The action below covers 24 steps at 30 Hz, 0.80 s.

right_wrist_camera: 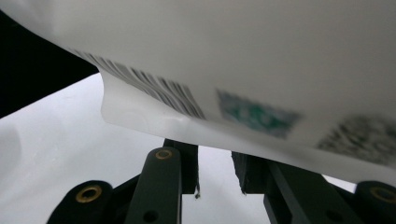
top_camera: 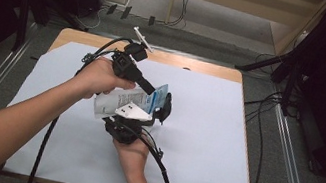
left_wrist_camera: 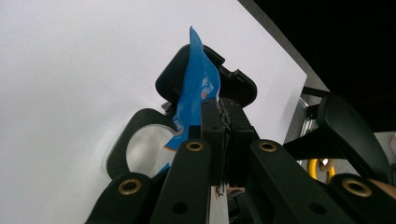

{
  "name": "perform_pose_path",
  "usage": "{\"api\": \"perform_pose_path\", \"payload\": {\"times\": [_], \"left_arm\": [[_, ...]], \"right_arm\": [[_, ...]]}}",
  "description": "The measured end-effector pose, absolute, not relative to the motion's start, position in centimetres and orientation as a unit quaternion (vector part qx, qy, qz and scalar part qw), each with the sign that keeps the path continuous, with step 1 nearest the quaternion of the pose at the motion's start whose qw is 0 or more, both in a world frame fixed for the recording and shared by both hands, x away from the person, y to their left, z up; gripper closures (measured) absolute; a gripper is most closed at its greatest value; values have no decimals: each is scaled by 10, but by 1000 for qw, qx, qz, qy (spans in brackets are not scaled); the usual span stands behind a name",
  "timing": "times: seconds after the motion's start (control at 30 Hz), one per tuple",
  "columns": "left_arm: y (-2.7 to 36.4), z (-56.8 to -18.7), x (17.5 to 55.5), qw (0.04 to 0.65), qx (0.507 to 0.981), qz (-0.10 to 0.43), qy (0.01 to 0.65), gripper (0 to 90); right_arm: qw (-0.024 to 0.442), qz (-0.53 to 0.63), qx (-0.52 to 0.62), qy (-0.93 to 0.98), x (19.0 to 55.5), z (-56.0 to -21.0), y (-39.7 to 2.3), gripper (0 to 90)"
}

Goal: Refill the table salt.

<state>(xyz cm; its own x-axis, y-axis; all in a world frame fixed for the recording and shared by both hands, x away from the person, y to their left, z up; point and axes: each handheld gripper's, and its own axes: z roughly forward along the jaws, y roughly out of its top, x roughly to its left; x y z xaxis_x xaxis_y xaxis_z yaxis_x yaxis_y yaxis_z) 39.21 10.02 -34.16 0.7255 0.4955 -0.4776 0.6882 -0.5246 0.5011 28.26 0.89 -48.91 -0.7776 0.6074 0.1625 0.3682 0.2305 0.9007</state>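
A: Where is the pouch (top_camera: 131, 100) at this point?

B: Held up off the table (top_camera: 205, 129), roughly over its middle, lying between the two hands. The left gripper (left_wrist_camera: 219, 121) has its jaws pressed together on the blue sealed edge; in the left gripper view that edge sticks up past the jaw tips. The right gripper (right_wrist_camera: 215, 168) sits under the white printed end, its jaws standing apart with a gap between them, and the bottom fold of the pouch hangs just above that gap, not pinched.

A: So what would make this step go well?

B: My judgement is that the left pinch should stay firm and steady, since it alone carries the pouch. The right jaws need to come up square to the bottom fold and take it well inside the edge, not at the corner, or the slick film may slip out. Keeping both hands close avoids tugging the seal.

A: Any edges to mind?

B: The white sheet (top_camera: 65, 145) covers most of the table, with a strip of bare wood at the far rim. The work is near the centre, well apart from every edge, so there is free room on all sides. The trailing cables (top_camera: 45, 142) near the person's side are the only thing that could snag.
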Motion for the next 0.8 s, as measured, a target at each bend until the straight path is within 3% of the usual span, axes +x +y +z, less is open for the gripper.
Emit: {"api": "perform_pose_path", "payload": {"times": [0.8], "left_arm": [[142,-341,379,429,835,-98,331,900]], "right_arm": [[104,518,331,781,284,-484,-22,725]]}}
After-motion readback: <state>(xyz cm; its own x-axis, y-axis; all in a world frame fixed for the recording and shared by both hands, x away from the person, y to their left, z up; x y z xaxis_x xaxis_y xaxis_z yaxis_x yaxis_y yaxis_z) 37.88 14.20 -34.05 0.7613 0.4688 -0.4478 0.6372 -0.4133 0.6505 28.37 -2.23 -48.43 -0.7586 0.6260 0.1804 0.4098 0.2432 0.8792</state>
